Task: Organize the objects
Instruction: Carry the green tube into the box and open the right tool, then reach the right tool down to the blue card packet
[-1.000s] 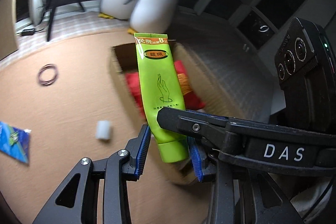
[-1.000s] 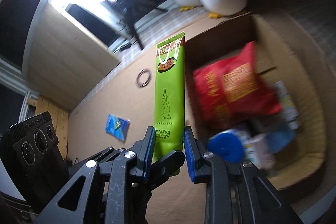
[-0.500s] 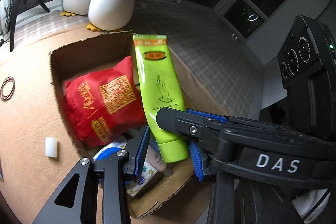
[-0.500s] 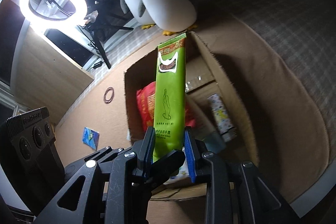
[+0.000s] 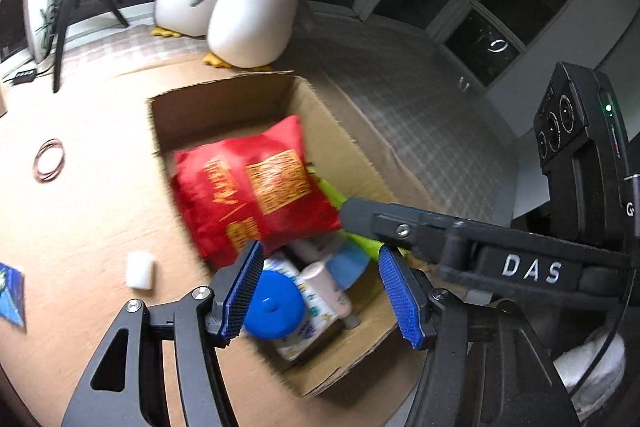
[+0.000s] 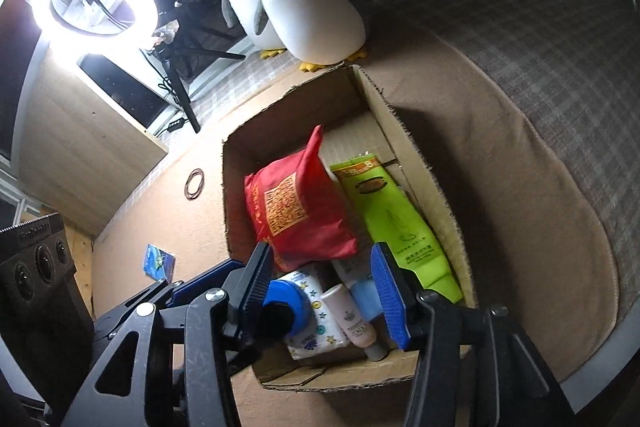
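Lying beyond right tool (image 6: 323, 285): green tube (image 6: 400, 223), seemingly boxed.

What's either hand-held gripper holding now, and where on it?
Nothing. Both have just opened; the green tube lies in the cardboard box, beside the red pouch.

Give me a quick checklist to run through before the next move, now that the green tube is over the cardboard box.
1. Green tube lies inside the cardboard box, along its wall beside the red pouch: ok.
2. Right gripper free of the tube; its jaws have just been opening, nothing between the pads: ok.
3. Left gripper free too; its jaws have just been opening, nothing gripped: ok.
4. Tube fully below the box rim: cannot tell.
5. All loose things boxed: not ok. The white roll, the blue packet and the rubber bands lie on the brown mat outside.
6. Next target in clear reach: cannot tell.
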The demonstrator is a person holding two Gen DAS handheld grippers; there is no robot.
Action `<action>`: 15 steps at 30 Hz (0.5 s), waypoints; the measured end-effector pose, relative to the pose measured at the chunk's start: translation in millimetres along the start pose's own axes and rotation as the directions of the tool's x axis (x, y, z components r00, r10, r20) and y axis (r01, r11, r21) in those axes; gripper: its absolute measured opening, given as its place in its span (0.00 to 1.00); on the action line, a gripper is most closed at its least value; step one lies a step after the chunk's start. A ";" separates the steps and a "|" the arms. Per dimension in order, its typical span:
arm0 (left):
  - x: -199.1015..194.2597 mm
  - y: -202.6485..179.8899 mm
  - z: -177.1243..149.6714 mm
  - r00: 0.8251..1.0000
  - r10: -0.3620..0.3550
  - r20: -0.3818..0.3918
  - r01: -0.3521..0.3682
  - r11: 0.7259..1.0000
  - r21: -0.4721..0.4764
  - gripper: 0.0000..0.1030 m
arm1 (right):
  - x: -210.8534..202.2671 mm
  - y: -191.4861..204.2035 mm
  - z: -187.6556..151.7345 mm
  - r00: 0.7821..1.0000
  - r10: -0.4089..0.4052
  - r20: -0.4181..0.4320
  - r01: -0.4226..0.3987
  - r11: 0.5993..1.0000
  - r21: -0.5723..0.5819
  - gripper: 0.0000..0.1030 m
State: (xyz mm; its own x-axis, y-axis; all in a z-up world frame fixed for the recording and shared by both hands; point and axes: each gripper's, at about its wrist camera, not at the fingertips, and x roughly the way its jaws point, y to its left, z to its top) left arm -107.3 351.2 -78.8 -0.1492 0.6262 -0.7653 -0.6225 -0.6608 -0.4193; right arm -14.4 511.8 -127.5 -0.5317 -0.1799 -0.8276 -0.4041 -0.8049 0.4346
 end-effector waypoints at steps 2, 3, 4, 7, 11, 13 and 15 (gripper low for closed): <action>-6.4 9.7 -4.0 1.000 0.011 0.005 -0.011 1.000 -0.012 0.62 | 0.3 1.9 -3.1 1.000 0.007 0.000 -0.007 1.000 -0.002 0.47; -10.8 16.1 -6.5 1.000 0.018 0.009 -0.018 1.000 -0.020 0.62 | 0.5 3.7 -4.9 1.000 0.009 0.000 -0.009 1.000 -0.004 0.48; -16.8 23.5 -9.9 1.000 0.027 0.014 -0.027 0.999 -0.030 0.62 | 0.7 5.5 -6.5 1.000 0.012 0.002 -0.012 1.000 -0.006 0.48; -33.8 45.1 -19.9 0.998 0.050 0.026 -0.049 0.997 -0.057 0.62 | 0.8 11.2 -11.6 1.000 0.029 0.006 -0.029 0.999 -0.013 0.49; -58.2 78.5 -42.1 0.995 0.100 0.030 -0.096 0.990 -0.106 0.62 | -1.9 23.0 -18.5 0.998 0.053 0.026 -0.051 0.998 -0.044 0.52; -68.0 95.3 -52.6 0.992 0.119 0.029 -0.114 0.984 -0.137 0.62 | -3.6 33.2 -22.0 0.998 0.046 0.040 -0.043 0.996 -0.083 0.52; -80.2 112.8 -66.7 0.989 0.145 0.028 -0.138 0.976 -0.166 0.62 | -4.6 43.9 -25.4 0.998 0.044 0.053 -0.037 0.992 -0.122 0.53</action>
State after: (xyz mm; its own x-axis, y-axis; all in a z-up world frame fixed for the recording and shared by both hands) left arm -114.4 198.9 -97.3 -0.2594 0.5355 -0.8037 -0.4594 -0.8005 -0.3850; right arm -10.8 463.0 -113.7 -0.5874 -0.1848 -0.7879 -0.2904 -0.8606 0.4183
